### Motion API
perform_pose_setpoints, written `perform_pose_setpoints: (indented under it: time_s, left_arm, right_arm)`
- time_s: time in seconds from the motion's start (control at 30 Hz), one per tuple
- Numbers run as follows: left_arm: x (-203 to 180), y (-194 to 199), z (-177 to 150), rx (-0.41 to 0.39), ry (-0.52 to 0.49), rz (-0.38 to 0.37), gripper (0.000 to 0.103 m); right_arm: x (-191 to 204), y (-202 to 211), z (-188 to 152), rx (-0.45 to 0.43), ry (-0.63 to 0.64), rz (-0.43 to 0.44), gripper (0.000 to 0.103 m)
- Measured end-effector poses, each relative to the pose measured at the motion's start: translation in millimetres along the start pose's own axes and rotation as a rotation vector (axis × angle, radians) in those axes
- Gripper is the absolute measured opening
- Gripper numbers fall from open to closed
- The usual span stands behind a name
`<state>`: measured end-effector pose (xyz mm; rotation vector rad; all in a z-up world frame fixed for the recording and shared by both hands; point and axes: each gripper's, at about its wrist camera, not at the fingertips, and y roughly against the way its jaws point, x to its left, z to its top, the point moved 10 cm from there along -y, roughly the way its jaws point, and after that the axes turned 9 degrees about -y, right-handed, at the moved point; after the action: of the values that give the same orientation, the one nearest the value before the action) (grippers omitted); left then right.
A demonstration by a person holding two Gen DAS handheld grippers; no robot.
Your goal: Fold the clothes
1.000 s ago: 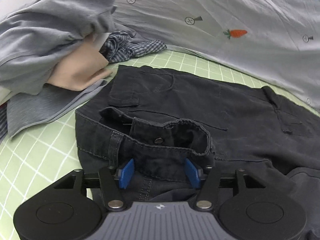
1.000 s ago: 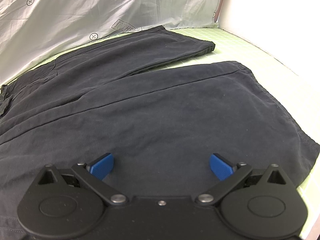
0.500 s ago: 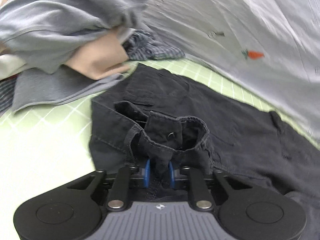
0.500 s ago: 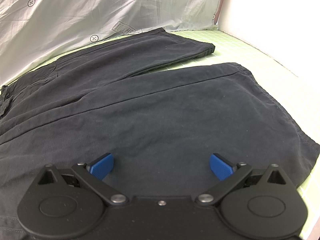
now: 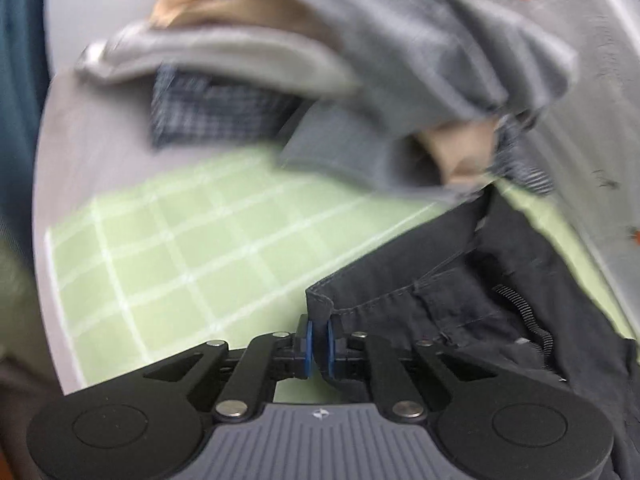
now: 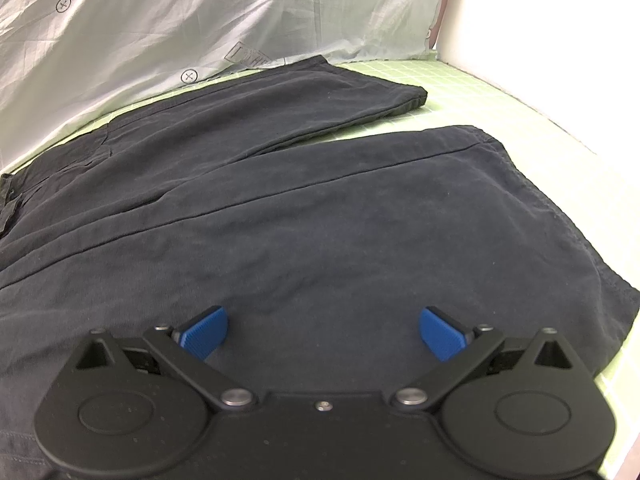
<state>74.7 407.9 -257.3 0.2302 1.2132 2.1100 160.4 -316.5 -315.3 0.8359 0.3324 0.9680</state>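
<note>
Dark navy trousers (image 6: 320, 208) lie spread on a green checked mat (image 6: 460, 92), both legs pointing to the far right. In the left wrist view my left gripper (image 5: 318, 344) is shut on the waistband corner of the trousers (image 5: 440, 296), with the open zip to its right. My right gripper (image 6: 322, 332) is open and empty, its blue pads (image 6: 204, 332) hovering just above the near trouser leg.
A pile of other clothes (image 5: 360, 80), grey, beige and checked, lies past the waistband at the mat's (image 5: 180, 248) left end. A pale carrot-print sheet (image 6: 200, 12) rises behind the mat. A white wall (image 6: 540, 20) bounds the right end.
My left gripper closed on the waistband and has swung left with it, dragging the waistband corner out; the view is blurred. My right gripper has stayed open over the leg.
</note>
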Motion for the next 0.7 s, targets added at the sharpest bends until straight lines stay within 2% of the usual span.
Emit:
perform_pose_setpoints:
  time_s: [0.17, 0.3, 0.57, 0.63, 0.7]
  left_arm:
    - [6.4, -3.7, -2.8, 0.026, 0.063, -0.022, 0.014]
    - [9.8, -5.0, -2.5, 0.039, 0.084, -0.054, 0.014]
    - [10.9, -6.8, -2.5, 0.062, 0.133, -0.072, 0.015]
    - [9.0, -6.0, -3.8, 0.071, 0.147, -0.09, 0.02]
    - [3.6, -3.0, -6.3, 0.074, 0.161, -0.135, 0.032]
  right_arm:
    - [-3.9, -0.8, 3.5, 0.07, 0.037, 0.02, 0.103]
    - [-36.9, 5.0, 4.6, 0.053, -0.025, -0.058, 0.103]
    - [-137.1, 27.6, 8.0, -0.017, -0.272, -0.259, 0.103]
    - [-158.7, 33.5, 6.9, -0.035, -0.34, -0.304, 0.103]
    - [-172.9, 31.7, 3.6, -0.026, -0.396, -0.303, 0.103]
